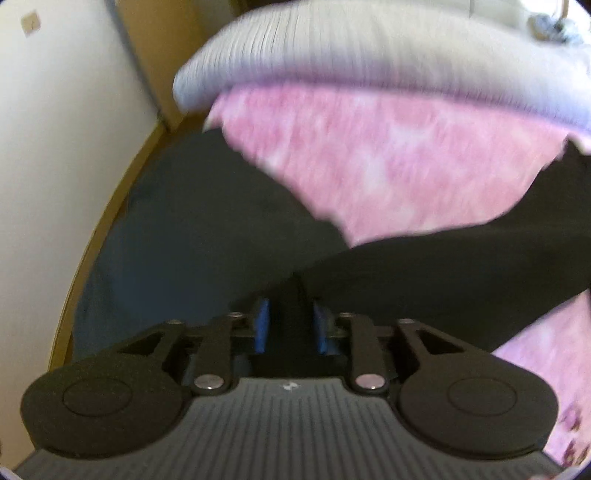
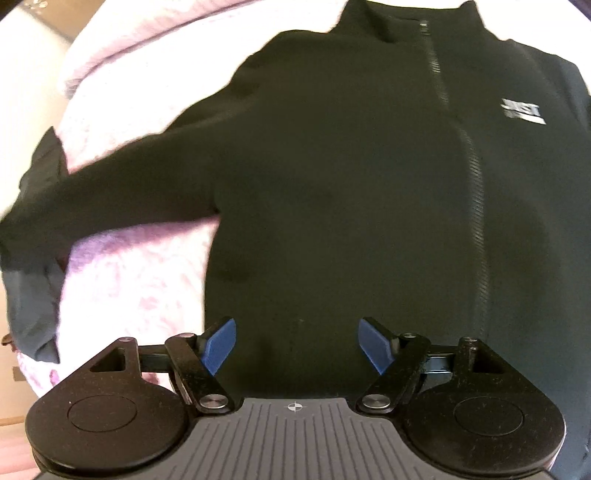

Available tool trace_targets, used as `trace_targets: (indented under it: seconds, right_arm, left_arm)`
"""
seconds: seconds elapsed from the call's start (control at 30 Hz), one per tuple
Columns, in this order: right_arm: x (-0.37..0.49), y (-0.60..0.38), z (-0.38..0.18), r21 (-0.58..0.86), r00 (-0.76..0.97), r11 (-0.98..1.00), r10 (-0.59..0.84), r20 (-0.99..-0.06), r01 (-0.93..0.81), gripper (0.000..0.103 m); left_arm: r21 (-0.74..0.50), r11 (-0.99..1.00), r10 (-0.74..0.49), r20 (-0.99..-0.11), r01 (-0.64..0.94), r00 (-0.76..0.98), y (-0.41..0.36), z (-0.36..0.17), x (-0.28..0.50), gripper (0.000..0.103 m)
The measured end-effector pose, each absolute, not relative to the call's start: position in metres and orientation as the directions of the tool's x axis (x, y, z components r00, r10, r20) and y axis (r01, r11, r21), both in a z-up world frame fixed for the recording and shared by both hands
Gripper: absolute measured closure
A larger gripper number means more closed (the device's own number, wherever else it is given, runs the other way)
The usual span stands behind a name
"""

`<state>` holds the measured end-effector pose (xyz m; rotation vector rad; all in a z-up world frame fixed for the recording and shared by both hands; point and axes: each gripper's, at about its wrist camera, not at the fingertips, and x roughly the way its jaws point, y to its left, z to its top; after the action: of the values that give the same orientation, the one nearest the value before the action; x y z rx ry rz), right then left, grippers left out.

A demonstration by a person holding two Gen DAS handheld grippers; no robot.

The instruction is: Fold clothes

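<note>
Black zip jacket point(image 2: 332, 184) lies face up and spread on the pink bedspread point(image 2: 129, 280), one sleeve point(image 2: 92, 192) stretched out sideways. The left gripper point(image 1: 290, 325) has its jaws nearly together with a ridge of dark cloth between them, though blur hides whether they pinch it; the right gripper point(image 2: 295, 343) hovers wide open over the hem, holding nothing. Folding looks barely begun, and next each needs a firm hold on an edge.

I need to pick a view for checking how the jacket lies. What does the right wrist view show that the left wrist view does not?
Only the right wrist view: the black jacket's whole front, with zipper, collar, white chest logo, and the right gripper open above its hem.
Only the left wrist view: a grey ribbed pillow, a white wall, and the left gripper narrow around dark fabric.
Both: black jacket on the pink blanket.
</note>
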<state>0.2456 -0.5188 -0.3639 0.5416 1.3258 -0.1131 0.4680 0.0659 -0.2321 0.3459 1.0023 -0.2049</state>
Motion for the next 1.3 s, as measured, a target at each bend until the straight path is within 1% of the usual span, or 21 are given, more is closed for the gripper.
trace_targets:
  seconds: [0.07, 0.13, 0.2, 0.27, 0.37, 0.47, 0.53, 0.67, 0.77, 0.87, 1.0, 1.13, 1.17, 1.2, 1.23, 1.27, 1.3]
  right_arm:
    - [0.248, -0.522, -0.366, 0.321, 0.263, 0.869, 0.232, -0.937, 0.376, 0.026]
    - [0.242, -0.534, -0.367, 0.308, 0.269, 0.868, 0.213, -0.939, 0.39, 0.026]
    - [0.23, -0.553, -0.366, 0.277, 0.277, 0.862, 0.167, -0.946, 0.425, 0.026]
    - [0.213, -0.585, -0.364, 0.239, 0.286, 0.845, 0.107, -0.952, 0.479, 0.026]
    - [0.182, -0.647, -0.356, 0.161, 0.29, 0.816, -0.01, -0.957, 0.556, 0.026]
    - [0.149, -0.717, -0.347, 0.094, 0.289, 0.787, -0.11, -0.951, 0.61, 0.026]
    - [0.126, -0.767, -0.341, 0.059, 0.289, 0.767, -0.168, -0.943, 0.639, 0.026]
    - [0.08, -0.877, -0.332, 0.053, 0.317, 0.731, -0.228, -0.921, 0.68, 0.026]
    - [0.06, -0.965, -0.344, 0.087, 0.335, 0.721, -0.208, -0.919, 0.687, 0.026]
    - [0.061, -1.036, -0.353, 0.13, 0.376, 0.763, -0.157, -0.913, 0.633, 0.026]
    - [0.084, -1.096, -0.377, 0.229, 0.402, 0.809, -0.01, -0.915, 0.541, 0.026]
    - [0.106, -1.137, -0.401, 0.322, 0.402, 0.836, 0.136, -0.905, 0.443, 0.026]
    - [0.109, -1.138, -0.407, 0.339, 0.393, 0.84, 0.168, -0.904, 0.422, 0.033]
    - [0.112, -1.137, -0.412, 0.356, 0.382, 0.843, 0.198, -0.903, 0.403, 0.065]
    - [0.114, -1.137, -0.417, 0.372, 0.369, 0.845, 0.229, -0.901, 0.384, 0.077]
    - [0.114, -1.138, -0.416, 0.388, 0.371, 0.842, 0.247, -0.895, 0.376, 0.097]
    - [0.112, -1.139, -0.412, 0.403, 0.378, 0.837, 0.26, -0.888, 0.371, 0.1]
  left_arm:
    - [0.196, 0.941, 0.024, -0.851, 0.275, 0.524, 0.072, -0.235, 0.462, 0.071]
    - [0.217, 0.949, 0.057, -0.831, 0.228, 0.553, 0.072, -0.225, 0.457, 0.069]
    - [0.262, 0.947, 0.104, -0.8, 0.188, 0.592, 0.063, -0.214, 0.456, 0.071]
    - [0.268, 0.949, 0.107, -0.772, 0.168, 0.627, 0.046, -0.203, 0.458, 0.07]
    - [0.278, 0.939, 0.078, -0.742, 0.2, 0.666, 0.006, -0.184, 0.453, 0.067]
    - [0.243, 0.927, -0.01, -0.746, 0.285, 0.666, -0.055, -0.177, 0.442, 0.063]
    - [0.24, 0.907, -0.055, -0.747, 0.346, 0.663, -0.105, -0.179, 0.429, 0.063]
    - [0.229, 0.875, -0.114, -0.759, 0.427, 0.641, -0.202, -0.185, 0.376, 0.062]
    - [0.218, 0.858, -0.12, -0.795, 0.465, 0.594, -0.273, -0.2, 0.323, 0.059]
    - [0.189, 0.832, -0.137, -0.841, 0.521, 0.524, -0.338, -0.225, 0.278, 0.058]
    - [0.134, 0.791, -0.19, -0.873, 0.596, 0.448, -0.415, -0.248, 0.235, 0.059]
    - [0.115, 0.745, -0.229, -0.881, 0.658, 0.413, -0.467, -0.256, 0.223, 0.057]
    - [0.116, 0.736, -0.23, -0.883, 0.667, 0.408, -0.47, -0.257, 0.227, 0.057]
    - [0.121, 0.725, -0.229, -0.886, 0.678, 0.404, -0.473, -0.257, 0.231, 0.057]
    - [0.127, 0.713, -0.227, -0.888, 0.689, 0.399, -0.474, -0.258, 0.235, 0.057]
    - [0.132, 0.706, -0.225, -0.89, 0.696, 0.397, -0.475, -0.259, 0.241, 0.057]
    - [0.131, 0.703, -0.226, -0.89, 0.699, 0.395, -0.478, -0.259, 0.247, 0.057]
